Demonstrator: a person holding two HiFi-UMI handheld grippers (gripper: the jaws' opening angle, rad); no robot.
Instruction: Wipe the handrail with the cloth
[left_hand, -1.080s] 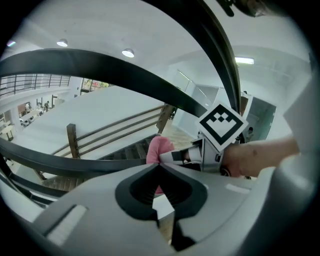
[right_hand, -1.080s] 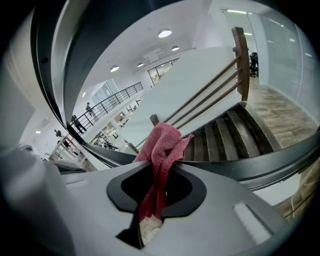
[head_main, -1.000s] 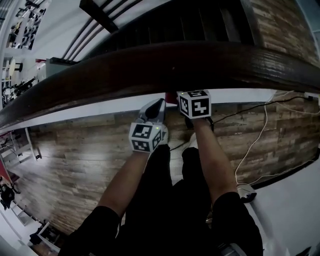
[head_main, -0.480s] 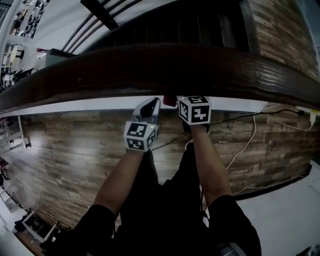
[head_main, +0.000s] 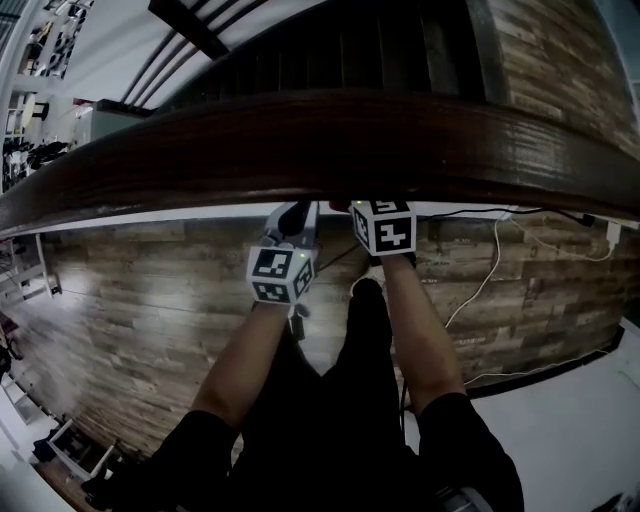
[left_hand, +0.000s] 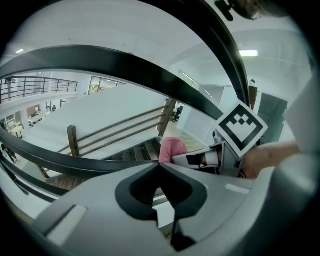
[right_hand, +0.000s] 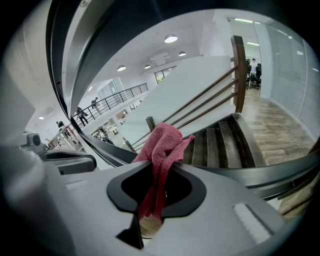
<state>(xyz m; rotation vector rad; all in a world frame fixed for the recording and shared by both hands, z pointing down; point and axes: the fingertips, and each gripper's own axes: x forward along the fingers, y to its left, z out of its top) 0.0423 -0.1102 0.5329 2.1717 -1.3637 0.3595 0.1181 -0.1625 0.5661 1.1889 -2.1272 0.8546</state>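
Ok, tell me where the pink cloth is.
The pink terry cloth is pinched in the right hand-held gripper, centre of the right gripper view, at the near edge of the dark wooden handrail.

No text, label, brand, number or sign can be read in any view.

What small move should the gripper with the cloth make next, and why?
Probably raise the right gripper so the pink cloth meets the handrail: its jaws clamp the cloth, whose free end seems to stand clear of the rail.
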